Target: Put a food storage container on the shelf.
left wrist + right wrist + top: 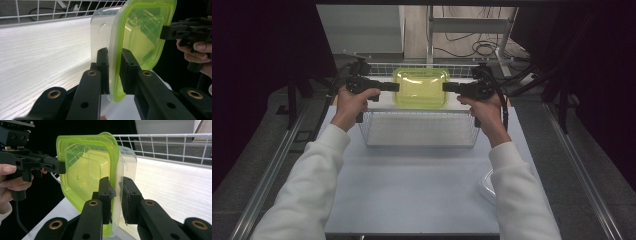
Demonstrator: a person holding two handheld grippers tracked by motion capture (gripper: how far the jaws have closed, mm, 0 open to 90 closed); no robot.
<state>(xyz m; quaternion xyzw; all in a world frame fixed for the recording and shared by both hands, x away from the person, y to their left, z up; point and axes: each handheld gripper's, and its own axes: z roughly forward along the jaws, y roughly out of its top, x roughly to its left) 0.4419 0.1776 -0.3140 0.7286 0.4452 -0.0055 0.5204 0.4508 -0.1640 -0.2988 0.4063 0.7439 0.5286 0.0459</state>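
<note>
Currently the clear plastic container with a lime-green lid (420, 88) hangs level above the white wire basket (419, 131), left claw (395, 86) and right claw (446, 87) clamped on its opposite rims.

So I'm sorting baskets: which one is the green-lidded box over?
The far basket: the box, held by both grippers, hangs above its pale wooden floor. The near basket sits lower, before it.
</note>
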